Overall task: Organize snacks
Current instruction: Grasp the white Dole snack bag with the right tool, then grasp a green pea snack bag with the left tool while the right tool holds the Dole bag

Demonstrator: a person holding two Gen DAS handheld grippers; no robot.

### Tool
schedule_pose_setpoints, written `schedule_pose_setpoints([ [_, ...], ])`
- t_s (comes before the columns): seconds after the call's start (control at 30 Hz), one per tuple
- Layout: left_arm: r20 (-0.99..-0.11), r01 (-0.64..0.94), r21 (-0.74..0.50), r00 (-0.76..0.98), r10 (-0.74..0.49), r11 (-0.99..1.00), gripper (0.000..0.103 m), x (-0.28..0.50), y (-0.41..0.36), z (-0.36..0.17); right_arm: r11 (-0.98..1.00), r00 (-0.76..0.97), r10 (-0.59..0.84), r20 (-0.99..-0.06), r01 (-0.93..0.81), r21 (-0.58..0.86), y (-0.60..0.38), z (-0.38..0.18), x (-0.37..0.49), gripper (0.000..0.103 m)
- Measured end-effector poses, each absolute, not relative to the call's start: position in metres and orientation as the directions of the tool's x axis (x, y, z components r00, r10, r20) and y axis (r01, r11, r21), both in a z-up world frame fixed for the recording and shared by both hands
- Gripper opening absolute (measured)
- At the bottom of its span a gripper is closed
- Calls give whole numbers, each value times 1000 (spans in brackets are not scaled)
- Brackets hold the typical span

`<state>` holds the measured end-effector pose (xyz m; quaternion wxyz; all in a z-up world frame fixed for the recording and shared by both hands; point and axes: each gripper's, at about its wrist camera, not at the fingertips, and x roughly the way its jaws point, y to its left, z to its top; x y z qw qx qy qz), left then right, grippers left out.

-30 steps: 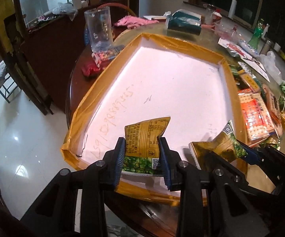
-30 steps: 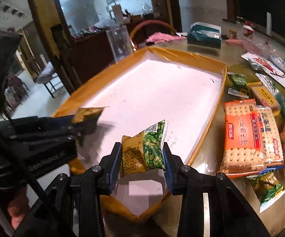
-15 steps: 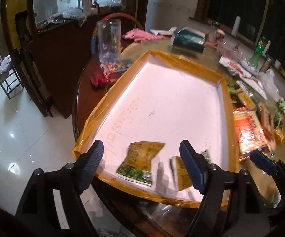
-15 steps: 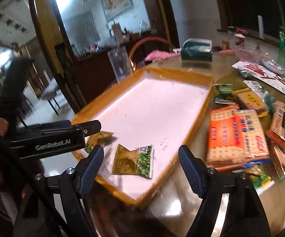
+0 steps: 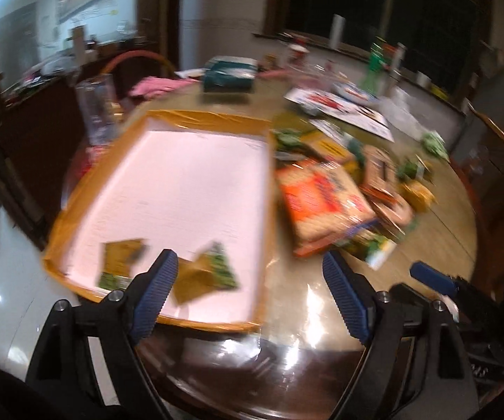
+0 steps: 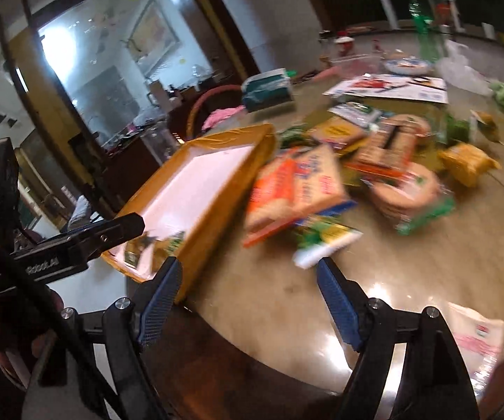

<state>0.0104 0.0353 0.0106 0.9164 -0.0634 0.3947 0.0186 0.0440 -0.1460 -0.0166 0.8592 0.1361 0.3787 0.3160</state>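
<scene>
In the left wrist view, the left hand-held gripper (image 5: pixel 248 292) is spread wide and its jaws are opening further, with nothing between them. Two small pea packets (image 5: pixel 204 274) lie flat in the near end of the tray (image 5: pixel 91 171), just beyond the left finger. To the right of the tray, on the tabletop (image 5: pixel 433 238), sits a loose heap of snacks topped by a large cracker pack (image 5: pixel 318 203). The picture is smeared, so the print cannot be read.

In the right wrist view, the right hand-held gripper (image 6: pixel 248 295) is also spread wide and empty, above bare tabletop (image 6: pixel 272 301). The cracker pack (image 6: pixel 293 189) lies just beside the tray (image 6: pixel 217 206), with a green-and-white sachet (image 6: pixel 325 241) nearest the fingers. These bags look light, crinkly and slippery. The crackers would likely break under a hard squeeze, so pinching a sealed edge or a corner seems safest.
</scene>
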Motion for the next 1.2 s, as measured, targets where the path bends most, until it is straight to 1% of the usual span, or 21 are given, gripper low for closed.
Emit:
schedule_pose_setpoints([
  [0.1, -737, -18, -98, 674, -60, 995, 85, 13, 12, 6, 754, 500, 657, -564, -418, 507, -173, -21, 45, 79],
  [0.2, -750, 21, -73, 658, -69, 997, 85, 17, -9, 3, 760, 514, 648, -563, -382, 526, -196, -25, 45, 79],
  [0.37, -765, 67, -28, 641, -65, 997, 85, 21, -29, -3, 795, 545, 601, -585, -328, 511, -229, -28, 42, 79],
  [0.43, -774, 68, -29, 630, -66, 997, 85, 23, -31, -6, 827, 569, 551, -611, -275, 489, -245, -29, 38, 79],
  [0.57, -780, 76, -42, 621, -81, 996, 85, 26, -35, -9, 856, 577, 500, -646, -216, 469, -270, -38, 29, 79],
  [0.7, -797, 80, -54, 597, -91, 995, 85, 31, -37, -13, 896, 560, 419, -715, -128, 424, -281, -55, 30, 79],
  [0.8, -796, 88, -54, 597, -96, 995, 85, 32, -39, -14, 887, 538, 435, -722, -119, 446, -277, -62, 31, 77],
  [0.83, -797, 88, -53, 596, -95, 995, 85, 33, -39, -14, 890, 530, 433, -729, -124, 438, -268, -64, 33, 75],
  [0.9, -807, 95, -76, 579, -117, 993, 85, 37, -39, -16, 922, 553, 371, -746, -124, 367, -253, -64, 31, 72],
  [0.97, -818, 113, -124, 551, -166, 986, 85, 45, -41, -18, 944, 563, 324, -760, -134, 303, -239, -63, 32, 60],
  [1.07, -839, 118, -198, 492, -230, 973, 85, 66, -46, -25, 949, 569, 313, -760, -171, 263, -225, -63, 34, 60],
  [1.2, -841, 65, -289, 458, -286, 955, 85, 101, -48, -32, 954, 571, 301, -764, -186, 237, -222, -63, 32, 60],
])
